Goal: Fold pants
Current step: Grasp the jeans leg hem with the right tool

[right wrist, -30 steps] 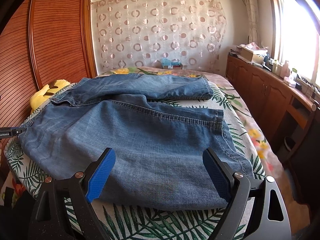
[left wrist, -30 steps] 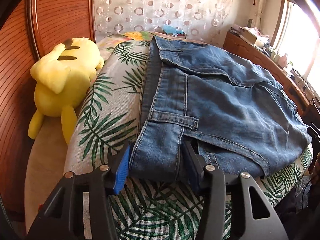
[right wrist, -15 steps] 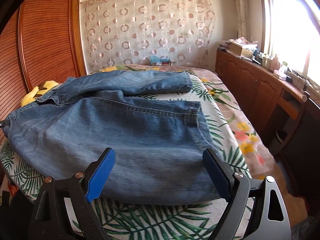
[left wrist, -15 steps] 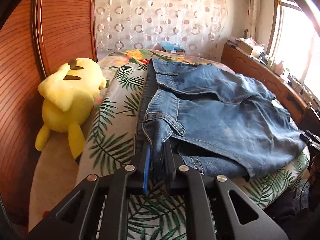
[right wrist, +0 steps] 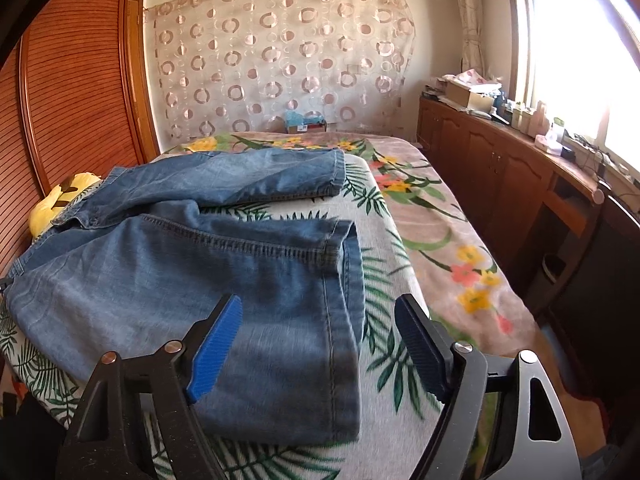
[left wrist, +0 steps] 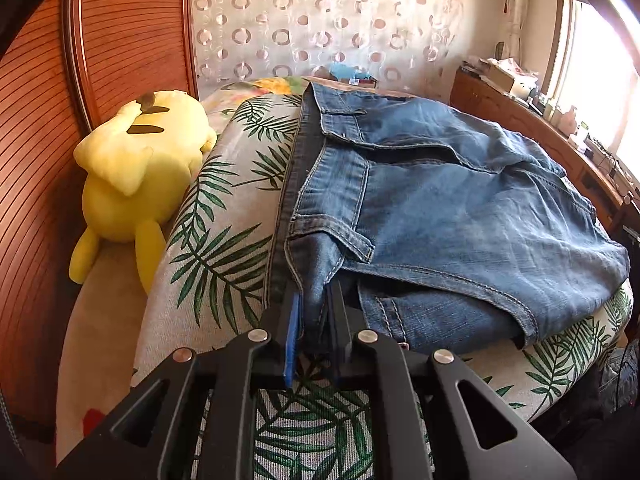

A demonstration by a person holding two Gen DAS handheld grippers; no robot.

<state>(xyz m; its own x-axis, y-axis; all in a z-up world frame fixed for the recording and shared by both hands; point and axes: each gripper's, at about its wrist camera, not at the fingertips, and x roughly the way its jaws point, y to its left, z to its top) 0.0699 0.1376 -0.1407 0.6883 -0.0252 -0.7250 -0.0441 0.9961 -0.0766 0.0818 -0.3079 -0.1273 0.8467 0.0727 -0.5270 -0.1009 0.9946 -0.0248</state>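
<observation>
Blue denim pants (left wrist: 440,216) lie across a leaf-print cushion (left wrist: 224,248) on the bed. My left gripper (left wrist: 314,312) is shut on a bunched fold of the waistband by a belt loop. In the right wrist view the pants (right wrist: 168,276) spread out with both legs pointing right, the near leg's hem (right wrist: 348,292) running toward me. My right gripper (right wrist: 318,328) hovers over that hem end, its jaws closing. The hem corner lies between the blue pads (right wrist: 216,344), which do not press on it.
A yellow plush toy (left wrist: 136,176) lies left of the cushion against a wooden slatted wall (left wrist: 36,160). A floral blanket (right wrist: 440,232) covers the bed to the right. A wooden cabinet (right wrist: 500,176) with clutter runs under the window.
The left gripper closed on the waistband fold and bunched it. The right gripper slid right along the near leg to its hem, and its jaws have narrowed.
</observation>
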